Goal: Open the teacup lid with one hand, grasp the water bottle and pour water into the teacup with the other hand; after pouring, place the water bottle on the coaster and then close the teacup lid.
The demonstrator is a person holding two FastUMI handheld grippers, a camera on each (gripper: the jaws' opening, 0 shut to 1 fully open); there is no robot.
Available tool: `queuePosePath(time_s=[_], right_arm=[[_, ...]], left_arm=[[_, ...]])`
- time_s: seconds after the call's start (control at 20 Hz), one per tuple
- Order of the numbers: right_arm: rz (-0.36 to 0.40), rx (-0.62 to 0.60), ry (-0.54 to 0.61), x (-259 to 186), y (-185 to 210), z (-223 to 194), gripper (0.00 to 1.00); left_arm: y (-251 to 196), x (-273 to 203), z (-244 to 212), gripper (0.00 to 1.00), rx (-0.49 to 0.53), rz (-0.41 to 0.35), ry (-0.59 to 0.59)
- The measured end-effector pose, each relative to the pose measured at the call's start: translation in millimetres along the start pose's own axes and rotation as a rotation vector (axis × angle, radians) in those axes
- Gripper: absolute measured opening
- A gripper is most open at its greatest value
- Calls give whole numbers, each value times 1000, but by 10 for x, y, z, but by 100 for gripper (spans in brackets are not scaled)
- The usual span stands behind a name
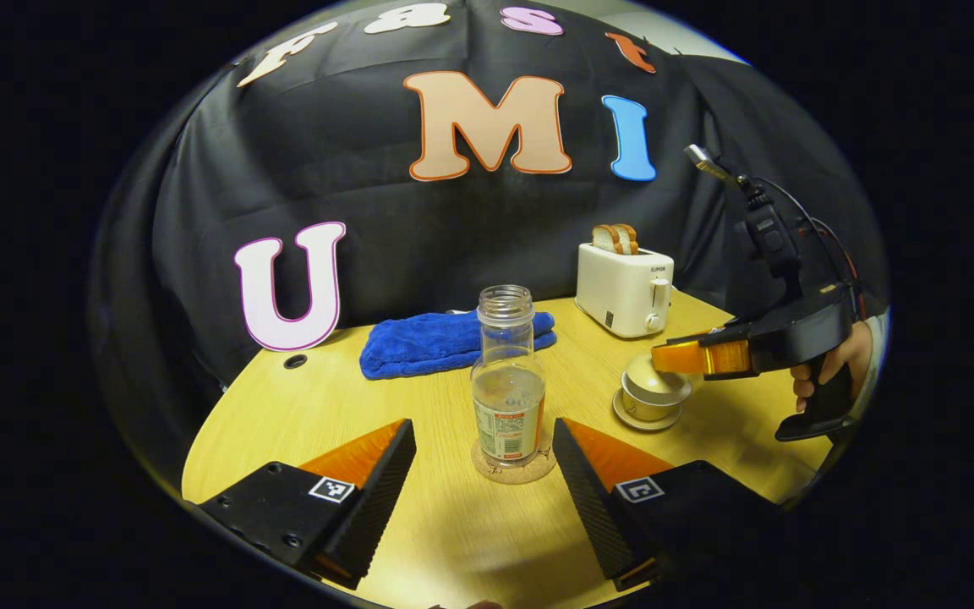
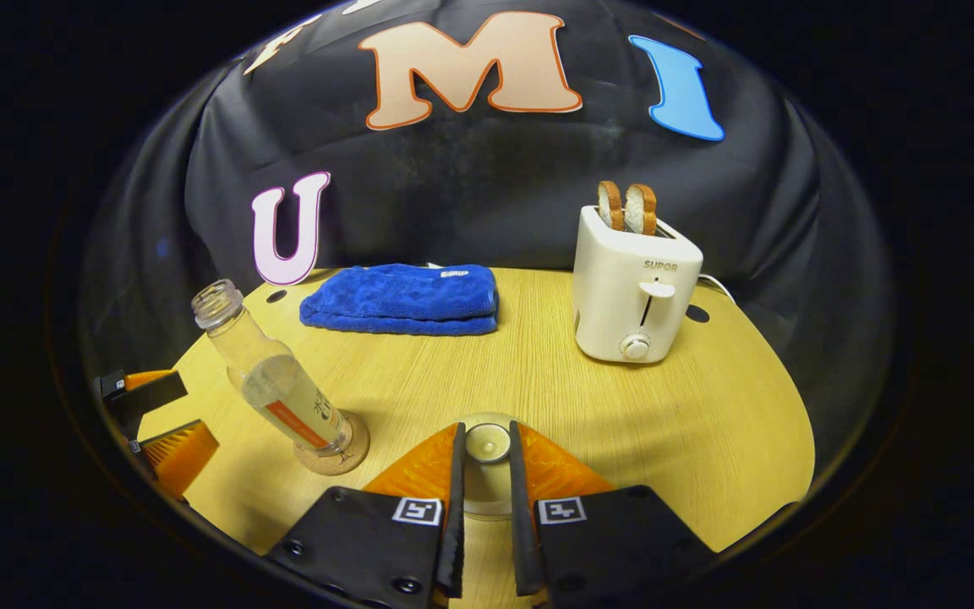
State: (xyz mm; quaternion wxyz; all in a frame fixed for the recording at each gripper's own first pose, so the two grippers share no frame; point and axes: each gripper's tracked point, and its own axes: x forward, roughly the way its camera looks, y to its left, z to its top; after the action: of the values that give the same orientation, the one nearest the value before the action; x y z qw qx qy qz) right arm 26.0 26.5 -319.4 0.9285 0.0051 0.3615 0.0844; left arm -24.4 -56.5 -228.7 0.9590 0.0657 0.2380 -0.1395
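While pinched on the teacup lid (image 2: 487,442), right hand-held gripper (image 2: 485,474); left hand-held gripper (image 1: 483,461) spread, flanking water bottle (image 1: 507,381).

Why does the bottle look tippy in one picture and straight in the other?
In the left gripper view the water bottle sits mid-frame and looks upright on its coaster. In the right gripper view the same bottle is near the round picture's edge, where the fisheye lens bends things, so it seems to lean.
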Motion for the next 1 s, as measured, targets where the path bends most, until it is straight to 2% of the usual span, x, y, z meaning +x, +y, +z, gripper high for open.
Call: queuePosePath(time_s=[0.15,0.3,0.45,0.5,0.55,0.7,0.75,0.9,1.0], right_arm=[[-11,1,11,42,-27,-78,29],[-10,5,16,66,-31,-130,27],[-14,-5,5,87,-17,-122,29],[-16,-14,5,75,-15,-133,24],[-19,-18,-1,87,-18,-127,24],[-24,-11,4,76,-25,-147,30],[-20,-4,7,67,-26,-151,36],[-27,-8,-45,-26,-15,10,82],[-22,-24,-78,-118,20,100,89]], left_arm=[[19,-78,23,95,-4,8,-7],[-8,-135,45,95,-2,6,-13],[-12,-164,64,95,5,5,-18],[-7,-175,69,95,7,6,-17],[3,-188,77,95,9,9,-18],[13,-194,132,95,13,8,-25],[24,-201,162,95,16,10,-31],[36,-215,266,95,20,16,-48],[47,-213,378,95,21,19,-66]])
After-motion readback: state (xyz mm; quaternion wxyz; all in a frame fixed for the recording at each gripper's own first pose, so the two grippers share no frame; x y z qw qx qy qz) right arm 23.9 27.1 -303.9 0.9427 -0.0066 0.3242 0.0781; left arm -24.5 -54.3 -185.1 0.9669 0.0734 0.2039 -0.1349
